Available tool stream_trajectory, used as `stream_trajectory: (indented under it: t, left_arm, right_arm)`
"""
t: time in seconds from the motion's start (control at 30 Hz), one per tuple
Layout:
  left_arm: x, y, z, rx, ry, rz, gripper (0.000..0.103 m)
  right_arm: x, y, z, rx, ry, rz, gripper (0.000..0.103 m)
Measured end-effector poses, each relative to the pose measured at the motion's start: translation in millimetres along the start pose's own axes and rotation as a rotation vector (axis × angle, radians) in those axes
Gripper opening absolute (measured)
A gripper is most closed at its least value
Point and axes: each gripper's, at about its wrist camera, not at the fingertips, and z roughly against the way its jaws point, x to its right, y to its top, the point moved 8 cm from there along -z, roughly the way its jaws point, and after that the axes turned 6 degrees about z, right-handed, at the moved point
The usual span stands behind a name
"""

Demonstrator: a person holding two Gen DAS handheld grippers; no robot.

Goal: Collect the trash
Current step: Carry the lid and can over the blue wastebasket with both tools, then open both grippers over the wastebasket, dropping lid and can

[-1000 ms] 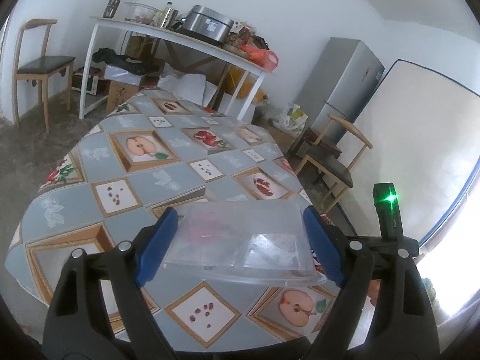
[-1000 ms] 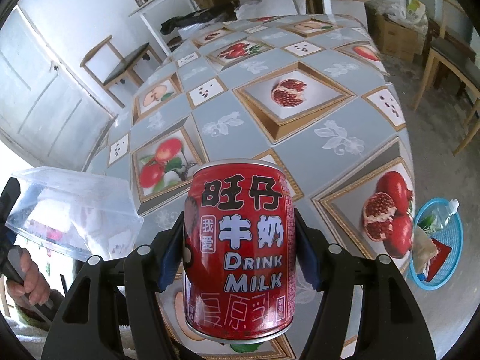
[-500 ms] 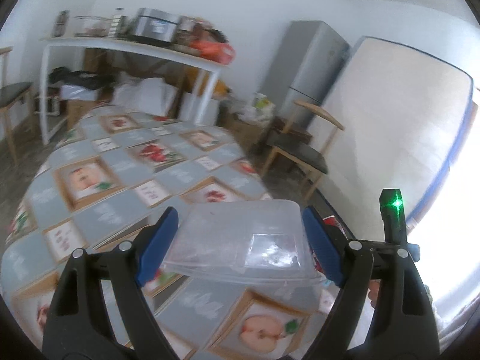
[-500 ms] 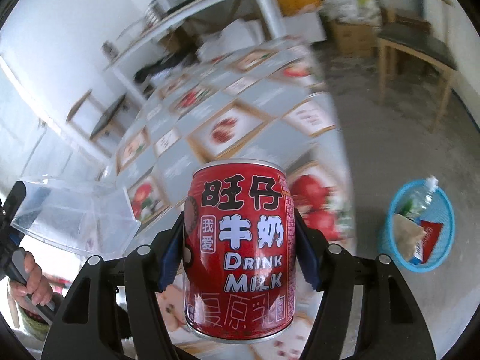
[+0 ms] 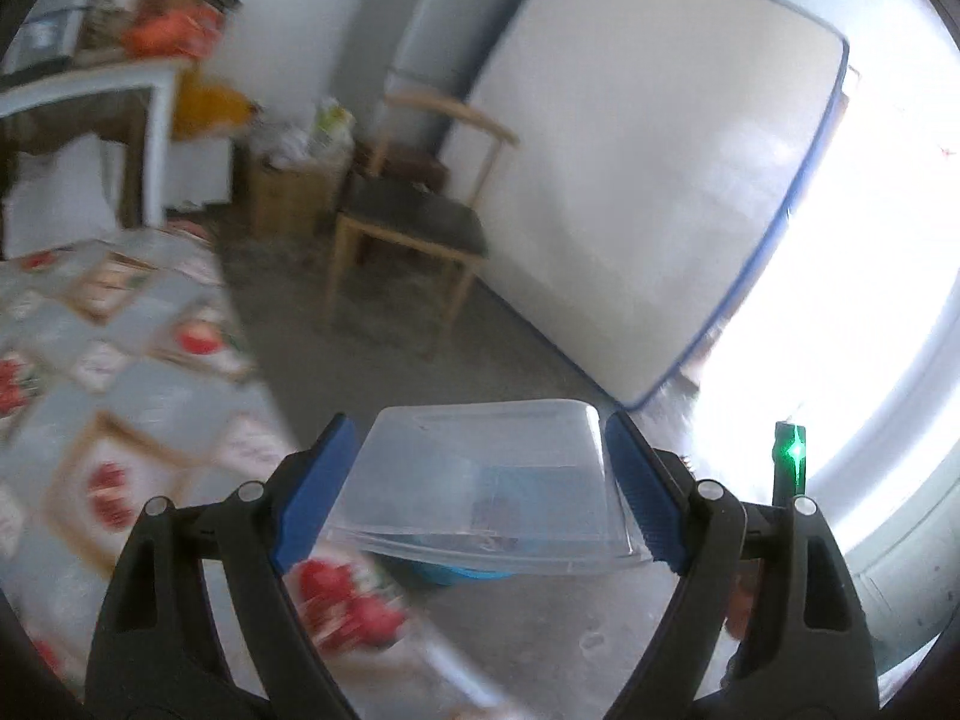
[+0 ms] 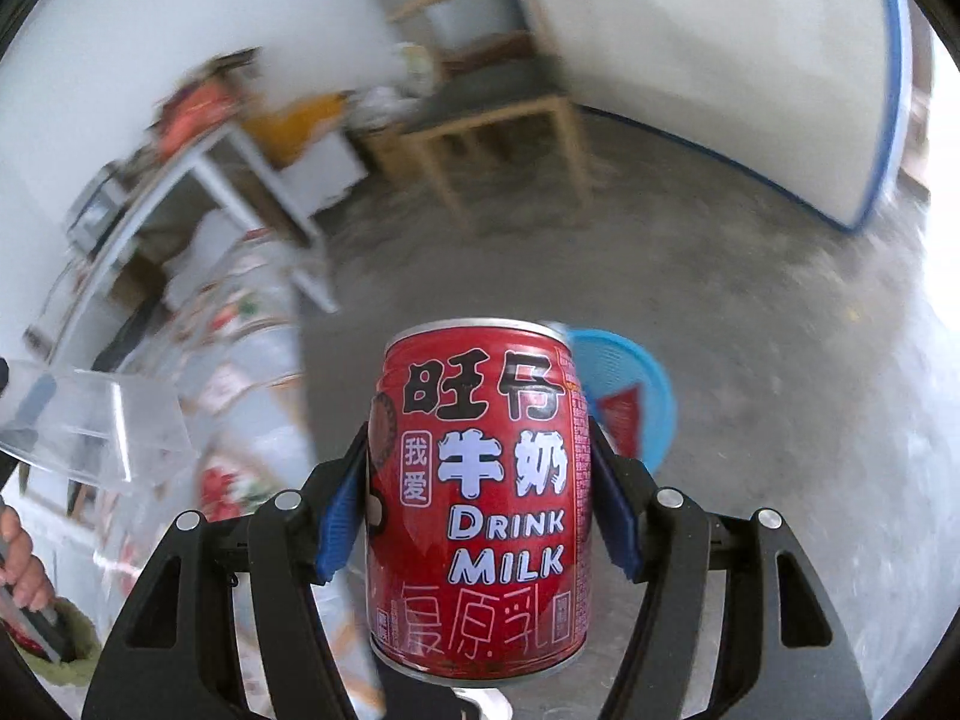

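Note:
My left gripper [image 5: 477, 492] is shut on a clear plastic food box [image 5: 480, 468], its blue pads pressed to both sides. The box hangs past the table's edge, above the grey floor, and part of a blue basket [image 5: 456, 573] shows under it. My right gripper [image 6: 480, 480] is shut on a red milk drink can [image 6: 480, 498], held upright. Behind the can on the floor stands the blue basket [image 6: 630, 384] with a red wrapper inside. The clear box [image 6: 96, 426] also shows at the left of the right wrist view, above a hand [image 6: 21, 564].
The table with the fruit-print cloth [image 5: 108, 396] lies to the left. A wooden chair [image 5: 414, 228] stands on the floor ahead, a mattress [image 5: 648, 180] leans on the wall behind it, and a white side table [image 5: 90, 90] with clutter is at far left.
Both grippers swung right, off the table and out over the floor, each keeping its load. The blue basket now sits close behind the can; the table has slid to the left of both views.

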Motion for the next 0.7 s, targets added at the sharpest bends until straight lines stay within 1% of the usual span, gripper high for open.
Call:
stream_trajectory:
  t: [0.1, 0.2, 0.23, 0.3, 0.33, 0.4, 0.47, 0.5, 0.53, 0.6, 0.63, 0.67, 0.7]
  left_arm:
    - [13.2, -6.5, -64.7, -0.100, 0.008, 0.002, 0.080]
    - [18.4, -21.1, -138.8, -0.215, 0.053, 0.013, 0.080]
    - [18.0, -29.8, -157.6, -0.258, 0.074, 0.023, 0.080]
    - [8.1, -48.5, -203.6, -0.382, 0.136, 0.073, 0.080]
    - [2.4, -56.6, -222.3, -0.431, 0.157, 0.107, 0.080]
    - [-4.1, -69.8, -255.7, -0.498, 0.171, 0.168, 0.080]
    - [-10.5, -81.5, -280.5, -0.546, 0.200, 0.196, 0.080]
    - [-12.7, -85.2, -292.8, -0.556, 0.205, 0.205, 0.081]
    - [-12.7, -87.7, -300.7, -0.563, 0.205, 0.205, 0.081]
    - [-16.0, -96.8, -320.8, -0.604, 0.232, 0.192, 0.082]
    - [-19.8, -99.7, -323.6, -0.614, 0.242, 0.196, 0.082]
    - [-22.4, -101.8, -328.2, -0.620, 0.251, 0.206, 0.083]
    - [-24.4, -102.6, -330.7, -0.622, 0.257, 0.216, 0.083]
  right_arm:
    - [36.8, -5.4, -33.5, -0.051, 0.017, -0.094, 0.064]
    - [61.8, -10.6, -71.0, -0.092, 0.032, -0.179, 0.064]
    - [72.9, -12.0, -88.1, -0.116, 0.034, -0.218, 0.064]
    - [83.9, -13.8, -111.7, -0.149, 0.046, -0.260, 0.064]
    - [91.1, -13.8, -128.5, -0.168, 0.056, -0.292, 0.064]
    - [99.6, -13.7, -147.6, -0.197, 0.084, -0.330, 0.064]
    - [105.0, -9.4, -170.7, -0.220, 0.096, -0.359, 0.064]
    - [107.8, -6.8, -182.6, -0.230, 0.103, -0.371, 0.064]
    - [112.4, -3.3, -198.6, -0.241, 0.110, -0.387, 0.064]
    - [119.8, 2.5, -222.8, -0.252, 0.116, -0.400, 0.065]
    - [125.4, 3.3, -239.1, -0.274, 0.108, -0.399, 0.066]
    - [131.4, 0.8, -247.1, -0.287, 0.102, -0.412, 0.068]
    - [135.5, 1.4, -254.0, -0.293, 0.114, -0.427, 0.070]
